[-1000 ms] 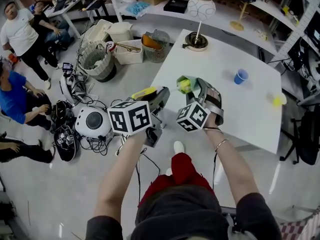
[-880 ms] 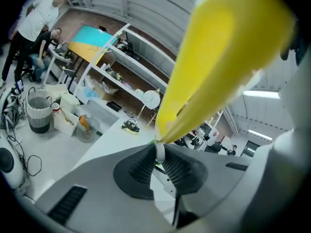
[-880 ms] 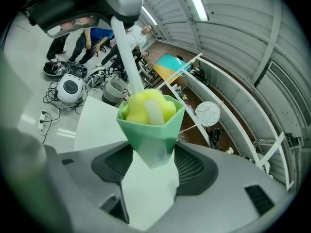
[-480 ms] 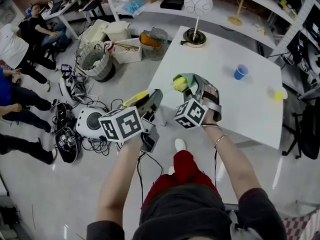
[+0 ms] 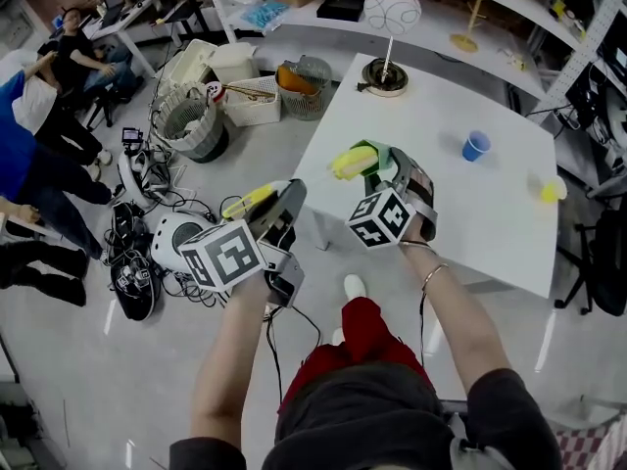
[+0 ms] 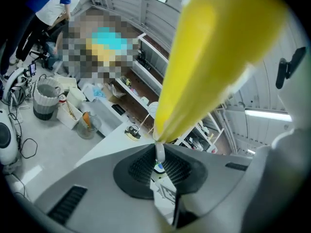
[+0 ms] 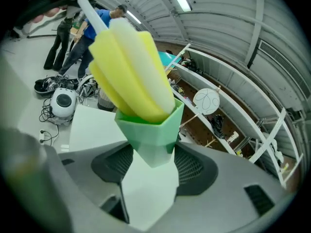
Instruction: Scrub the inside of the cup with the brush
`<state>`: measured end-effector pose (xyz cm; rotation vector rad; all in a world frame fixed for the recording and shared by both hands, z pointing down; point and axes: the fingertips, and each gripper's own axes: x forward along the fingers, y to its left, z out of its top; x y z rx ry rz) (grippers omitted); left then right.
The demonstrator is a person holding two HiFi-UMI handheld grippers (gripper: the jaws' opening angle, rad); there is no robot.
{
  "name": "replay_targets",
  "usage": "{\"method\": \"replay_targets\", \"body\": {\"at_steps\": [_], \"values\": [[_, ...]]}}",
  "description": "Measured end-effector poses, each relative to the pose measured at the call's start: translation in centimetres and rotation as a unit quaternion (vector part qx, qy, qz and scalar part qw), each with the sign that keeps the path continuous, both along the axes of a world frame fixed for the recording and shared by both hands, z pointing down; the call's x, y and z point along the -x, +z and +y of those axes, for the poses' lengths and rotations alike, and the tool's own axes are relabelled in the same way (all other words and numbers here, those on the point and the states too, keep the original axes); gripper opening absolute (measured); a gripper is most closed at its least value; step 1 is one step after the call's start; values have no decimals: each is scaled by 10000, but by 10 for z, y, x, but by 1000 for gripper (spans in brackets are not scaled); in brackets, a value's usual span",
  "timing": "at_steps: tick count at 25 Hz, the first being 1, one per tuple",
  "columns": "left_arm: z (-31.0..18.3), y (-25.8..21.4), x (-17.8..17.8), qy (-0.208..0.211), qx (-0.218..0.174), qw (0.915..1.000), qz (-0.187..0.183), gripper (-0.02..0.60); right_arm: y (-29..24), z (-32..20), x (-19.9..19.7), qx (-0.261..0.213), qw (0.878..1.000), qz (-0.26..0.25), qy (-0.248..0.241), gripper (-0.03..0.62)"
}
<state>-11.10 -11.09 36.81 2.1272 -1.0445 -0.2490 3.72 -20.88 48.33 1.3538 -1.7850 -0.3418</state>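
Above the near left edge of the white counter [image 5: 446, 209], the right gripper [image 5: 388, 170] held a pale green cup [image 5: 381, 156] clamped between its jaws, mouth turned toward the person's left. In the right gripper view, the cup [image 7: 151, 130] sat squeezed between the two dark pads of the right gripper [image 7: 150, 166], and the yellow-and-white sponge head of the brush [image 7: 132, 72] stood in its mouth, most of it outside the rim. A thin white stem ran from the sponge up and to the left.

Left of the cup, out over the floor, the left gripper [image 5: 283, 202] was closed on the brush by the base of its yellow handle [image 5: 247, 202]. The left gripper view showed the jaws of the left gripper [image 6: 158, 165] pressed together on the narrow white neck, with the handle [image 6: 209, 47] filling the upper picture.

Farther back on the counter stood a small blue cup [image 5: 476, 145], well apart from both grippers, and a table lamp [image 5: 392, 12] stood at the far corner.
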Motion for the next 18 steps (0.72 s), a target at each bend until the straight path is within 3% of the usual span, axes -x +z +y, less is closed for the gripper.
{"method": "replay_targets", "body": {"at_steps": [13,18], "values": [[-25,-8,27,-446,-119,9970,623,44,24,-32,-10,570,9886,-1277,555,278],[-45,-6,35,-695,-157,9956,613,44,28,-49,-10,628,9802,-1772,614,275]]}}
